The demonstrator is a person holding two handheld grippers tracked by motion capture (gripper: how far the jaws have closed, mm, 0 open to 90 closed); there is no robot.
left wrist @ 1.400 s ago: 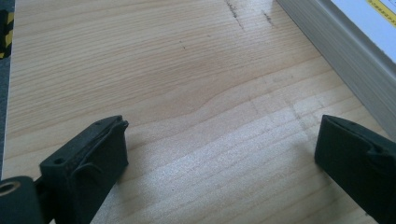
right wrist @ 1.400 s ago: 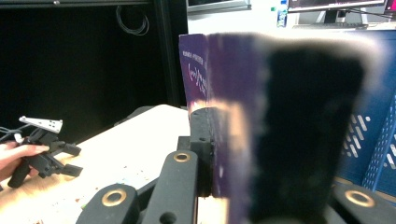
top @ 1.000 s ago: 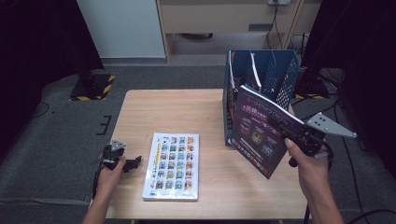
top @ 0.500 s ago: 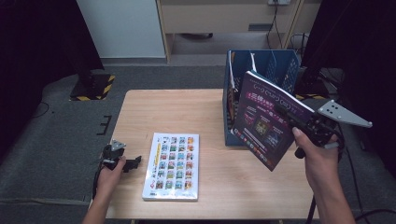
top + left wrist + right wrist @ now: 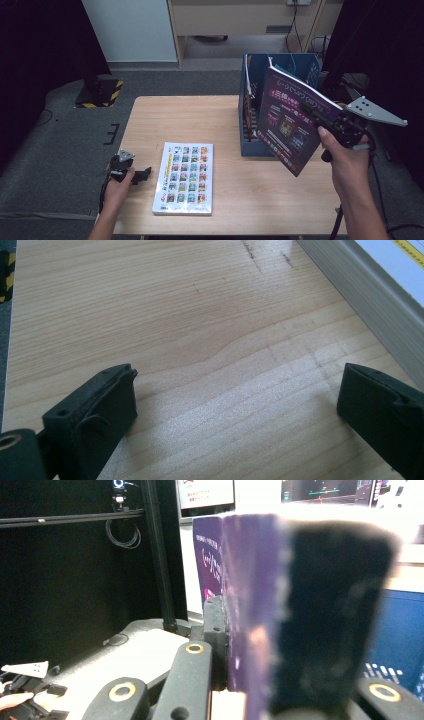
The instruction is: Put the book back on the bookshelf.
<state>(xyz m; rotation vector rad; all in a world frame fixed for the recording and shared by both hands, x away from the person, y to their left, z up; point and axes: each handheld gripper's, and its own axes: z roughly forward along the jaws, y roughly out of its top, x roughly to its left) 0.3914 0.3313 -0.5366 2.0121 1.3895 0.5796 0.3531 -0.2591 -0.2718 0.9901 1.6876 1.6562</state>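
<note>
- Since a second ago, the right gripper (image 5: 320,120) has carried the purple glossy book (image 5: 287,125) upward, so the book now hangs clear above the tabletop beside the blue file box, where before its lower corner sat lower, close to the wood.
- Nearest the person, the left gripper (image 5: 142,174) rests at the near left edge of the light wooden table (image 5: 200,115), unmoved over that second, with a hand wrapped round its body.
- Its two black jaws stand wide apart in the left gripper view, released, with bare wood grain between them and nothing touched.
- Just beside it, toward the table's middle, lies a flat white book with rows of small coloured pictures on its cover (image 5: 185,177); the grey edge of its pages runs along the upper right corner of the left gripper view (image 5: 360,285).
- On the right side, the right gripper is clenched on the purple book's edge: in the right gripper view the jaws press it from both sides, the cover (image 5: 240,600) rising edge-on between them.
- From above, the purple book is tilted, its cover facing the person, its upper corner over the box's open top.
- Farther back stands the blue plastic file box (image 5: 255,100), upright on the table's right half, with thin items inside.
- Beyond the table lies grey carpet (image 5: 65,130).
</note>
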